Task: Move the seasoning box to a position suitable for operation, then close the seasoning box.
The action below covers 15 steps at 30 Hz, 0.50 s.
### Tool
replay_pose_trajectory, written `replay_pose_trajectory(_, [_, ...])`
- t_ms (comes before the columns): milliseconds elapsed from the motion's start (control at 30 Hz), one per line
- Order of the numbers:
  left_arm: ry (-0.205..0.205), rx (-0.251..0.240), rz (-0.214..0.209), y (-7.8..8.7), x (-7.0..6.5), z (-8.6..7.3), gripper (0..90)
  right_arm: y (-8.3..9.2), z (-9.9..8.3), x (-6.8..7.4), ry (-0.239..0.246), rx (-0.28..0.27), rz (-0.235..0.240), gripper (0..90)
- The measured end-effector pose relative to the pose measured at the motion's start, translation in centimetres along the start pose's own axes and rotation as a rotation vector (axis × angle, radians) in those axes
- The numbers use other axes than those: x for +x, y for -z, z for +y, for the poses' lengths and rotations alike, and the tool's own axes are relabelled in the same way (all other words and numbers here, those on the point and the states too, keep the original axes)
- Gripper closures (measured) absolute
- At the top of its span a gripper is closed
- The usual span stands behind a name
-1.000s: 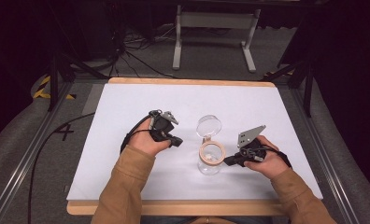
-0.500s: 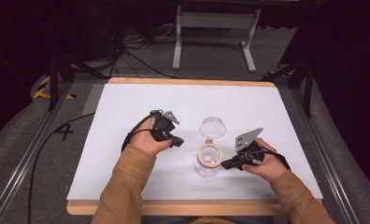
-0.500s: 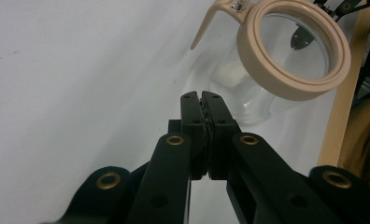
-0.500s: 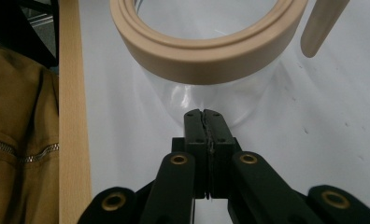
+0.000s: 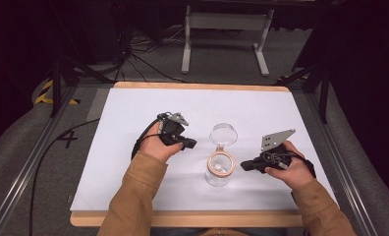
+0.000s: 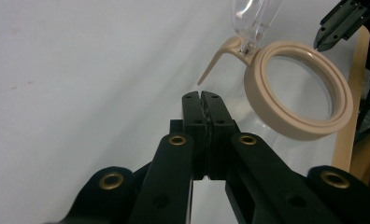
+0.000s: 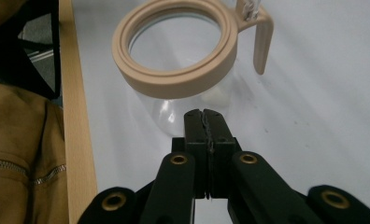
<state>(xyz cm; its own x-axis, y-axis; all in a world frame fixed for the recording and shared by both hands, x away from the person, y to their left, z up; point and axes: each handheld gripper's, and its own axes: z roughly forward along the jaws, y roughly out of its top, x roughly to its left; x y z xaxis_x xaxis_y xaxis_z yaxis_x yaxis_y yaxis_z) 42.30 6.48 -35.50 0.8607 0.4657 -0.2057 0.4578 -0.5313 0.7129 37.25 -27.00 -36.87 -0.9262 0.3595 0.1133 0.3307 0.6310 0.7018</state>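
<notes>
A clear glass jar (image 5: 219, 172) with a beige rim ring (image 5: 220, 162) stands on the white table, its clear hinged lid (image 5: 223, 133) flipped open behind it. Something small and white lies inside the jar (image 7: 219, 96). My left gripper (image 5: 190, 143) hovers shut to the left of the jar, jaws pressed together with nothing between them (image 6: 203, 100). My right gripper (image 5: 244, 165) sits shut just right of the jar, jaws aimed at the glass wall below the rim (image 7: 205, 116). The beige ring (image 6: 297, 88) and its lid hinge (image 6: 241, 46) show in the left gripper view.
The white table top (image 5: 133, 113) has a wooden front edge (image 5: 182, 219). A person's tan sleeves (image 5: 133, 196) come in from the bottom. A metal stand (image 5: 224, 34) and cables lie on the floor beyond the table.
My right gripper has slid a little nearer and lower beside the jar. The left gripper has hardly moved.
</notes>
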Motion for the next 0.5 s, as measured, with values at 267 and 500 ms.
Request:
replay_pose_trajectory(267, [0.018, -0.087, 0.020, -0.6, 0.4, 0.6, 89.5, 1.0, 0.6, 0.8, -0.010, -0.073, -0.023, 90.0])
replay_pose_trajectory(500, [0.006, -0.201, 0.005, -0.9, 0.2, 1.3, 89.3, 0.8, 1.2, 2.1, -0.030, -0.159, -0.038, 90.0])
